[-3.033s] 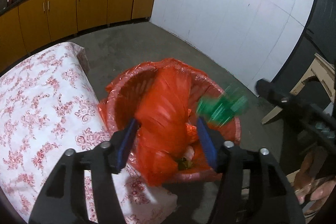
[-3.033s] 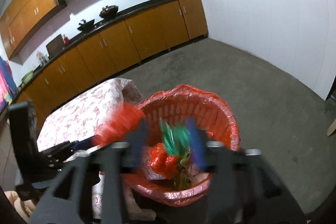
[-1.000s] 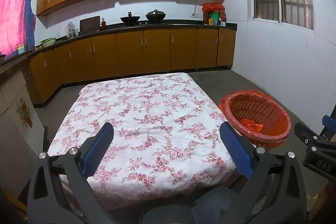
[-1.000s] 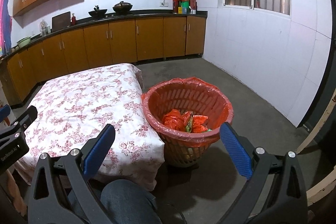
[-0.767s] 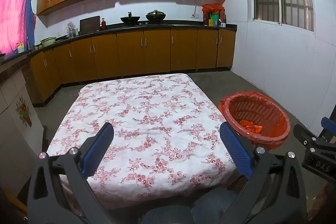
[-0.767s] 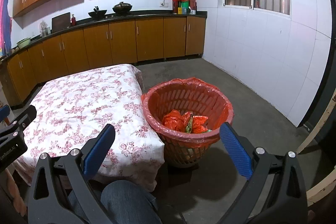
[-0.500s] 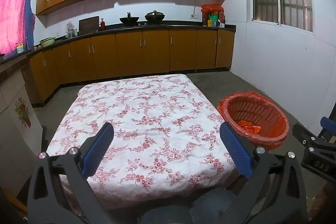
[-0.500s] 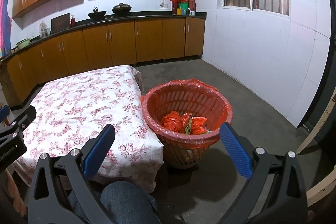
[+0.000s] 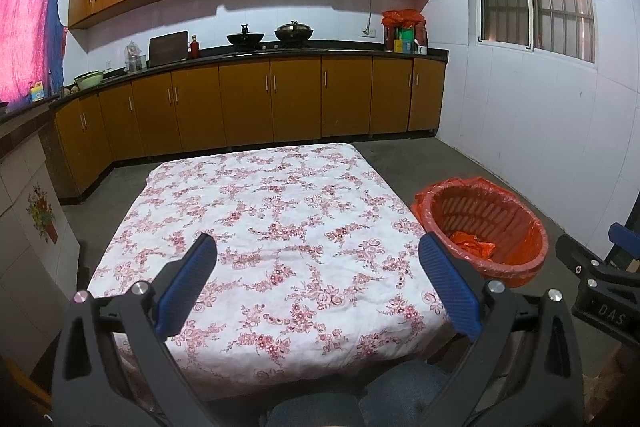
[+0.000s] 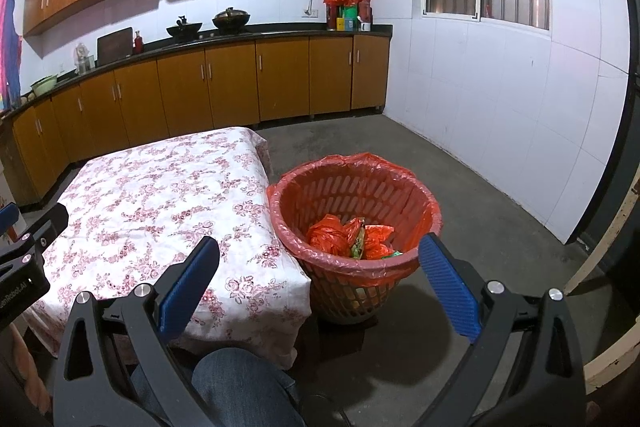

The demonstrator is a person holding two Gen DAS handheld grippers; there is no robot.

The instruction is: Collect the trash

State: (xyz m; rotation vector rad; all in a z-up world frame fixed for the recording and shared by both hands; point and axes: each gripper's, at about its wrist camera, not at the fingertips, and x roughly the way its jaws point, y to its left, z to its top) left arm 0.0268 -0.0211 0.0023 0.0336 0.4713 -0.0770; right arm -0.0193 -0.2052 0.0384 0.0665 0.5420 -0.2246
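Note:
An orange slatted basket (image 10: 400, 187) lined with an orange bag stands on the floor right of the table; it also shows in the left wrist view (image 9: 516, 267). Crumpled orange and green trash (image 10: 352, 235) lies inside it, seen as orange scraps in the left wrist view (image 9: 470, 247). My left gripper (image 9: 318, 275) is open and empty above the near part of the table. My right gripper (image 10: 318, 275) is open and empty, held back from the basket. The table with the floral cloth (image 9: 264, 219) carries no trash in view.
Brown kitchen cabinets (image 9: 272, 103) with a dark counter run along the far wall, with pots and an orange bag on top. A white tiled wall (image 10: 500, 99) is at the right. The person's knee in jeans (image 10: 236, 379) is at the bottom. Grey concrete floor (image 10: 460, 187) surrounds the basket.
Three seconds ago both grippers held an orange bag and green trash over the basket. Since then they have let go and pulled back. In the last second the views are almost still.

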